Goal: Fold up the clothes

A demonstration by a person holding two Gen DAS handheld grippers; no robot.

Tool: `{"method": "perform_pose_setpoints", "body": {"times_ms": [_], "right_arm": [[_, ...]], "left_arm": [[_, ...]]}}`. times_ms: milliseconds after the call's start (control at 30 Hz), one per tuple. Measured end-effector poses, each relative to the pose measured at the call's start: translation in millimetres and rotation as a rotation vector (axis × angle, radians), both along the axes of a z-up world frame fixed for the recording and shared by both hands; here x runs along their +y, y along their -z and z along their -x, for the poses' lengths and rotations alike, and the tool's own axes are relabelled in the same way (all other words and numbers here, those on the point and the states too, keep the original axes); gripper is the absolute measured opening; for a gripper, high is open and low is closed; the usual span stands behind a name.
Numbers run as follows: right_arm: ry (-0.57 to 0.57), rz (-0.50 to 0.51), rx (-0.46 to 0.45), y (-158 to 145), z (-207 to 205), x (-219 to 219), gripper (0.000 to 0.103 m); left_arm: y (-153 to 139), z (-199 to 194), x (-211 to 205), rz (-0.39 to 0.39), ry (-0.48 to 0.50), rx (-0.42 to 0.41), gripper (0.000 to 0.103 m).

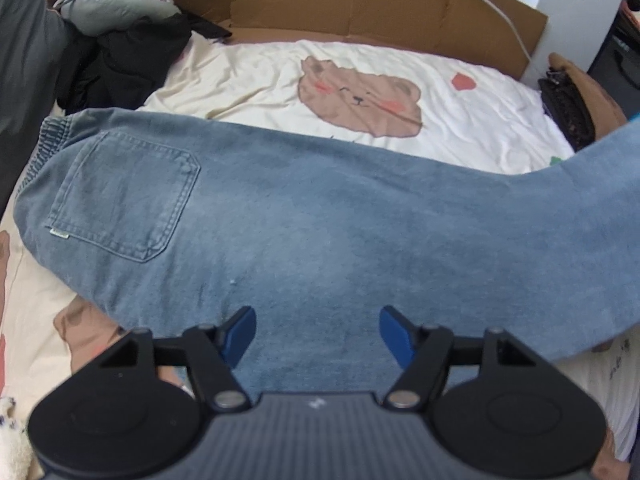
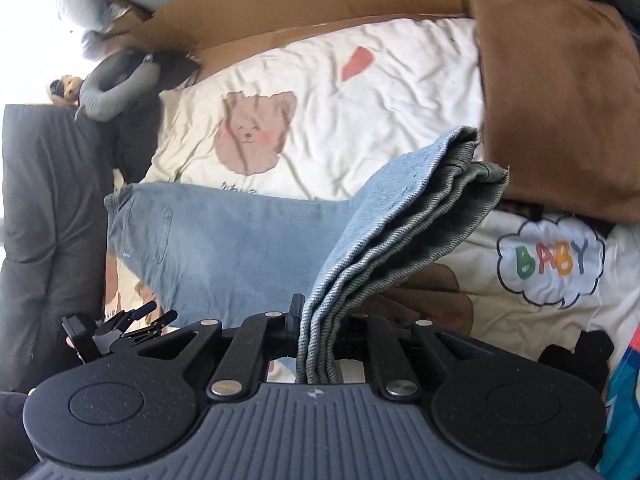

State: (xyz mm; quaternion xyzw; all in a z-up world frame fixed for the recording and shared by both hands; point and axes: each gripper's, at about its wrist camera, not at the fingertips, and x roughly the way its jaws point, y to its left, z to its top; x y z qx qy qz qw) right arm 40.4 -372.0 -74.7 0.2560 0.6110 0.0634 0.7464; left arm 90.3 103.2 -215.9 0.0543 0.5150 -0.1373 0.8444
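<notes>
A bed [image 1: 256, 76] carries a cream sheet printed with a brown bear face [image 1: 360, 98]; flattened cardboard [image 1: 360, 4] stands along the far side of the bed, beyond the bear face; a dark heap of clothing [image 1: 120, 64] lies to the left of the bear face; a brown pillow [image 2: 560, 92] rests to its right. The light-blue jeans [image 1: 300, 220] lie across the bed on the near side of the bear face, back pocket up, waistband toward the dark heap; the leg end is lifted off the sheet. The right hand-held gripper [image 2: 318, 344] is clamped on the stacked hem layers of the jeans, which rise from between its fingers. The left hand-held gripper [image 1: 318, 332] hovers above the thigh area of the jeans; its blue pads [image 1: 240, 334] stand apart, gripping nothing.
</notes>
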Motion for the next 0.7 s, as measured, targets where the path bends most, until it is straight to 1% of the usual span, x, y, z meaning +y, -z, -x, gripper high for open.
{"method": "perform_pose_setpoints", "body": {"times_ms": [100, 167, 200, 267, 300, 367, 433, 567, 600, 667, 700], "right_arm": [[-0.005, 0.014, -0.006, -16, -10, 12, 0.009], [0.007, 0.017, -0.016, -26, -14, 20, 0.009], [0.013, 0.016, -0.022, -30, -15, 24, 0.009], [0.023, 0.013, -0.038, -38, -15, 31, 0.009], [0.029, 0.011, -0.046, -42, -14, 35, 0.009], [0.038, 0.009, -0.061, -48, -14, 42, 0.009], [0.048, 0.005, -0.077, -52, -12, 47, 0.009], [0.06, 0.015, -0.097, -56, -13, 50, 0.009], [0.068, 0.019, -0.101, -57, -14, 49, 0.009], [0.097, 0.001, -0.097, -55, -14, 44, 0.009], [0.103, -0.003, -0.101, -55, -14, 42, 0.009]], "left_arm": [[-1, 2, 1, 0.037, -0.003, -0.009, 0.068], [3, 1, 1, 0.058, -0.005, -0.005, 0.058], [6, 1, 0, 0.071, -0.003, 0.002, 0.055], [14, -1, -4, 0.088, 0.007, 0.022, 0.046], [18, -1, -7, 0.094, 0.014, 0.031, 0.044], [27, -2, -13, 0.105, 0.037, 0.054, 0.035], [36, -4, -21, 0.111, 0.072, 0.075, 0.032], [50, -5, -37, 0.085, 0.133, 0.106, 0.03], [52, -6, -40, 0.078, 0.142, 0.117, 0.029], [54, -10, -44, 0.065, 0.152, 0.133, 0.023], [55, -12, -47, 0.061, 0.154, 0.137, 0.023]]}}
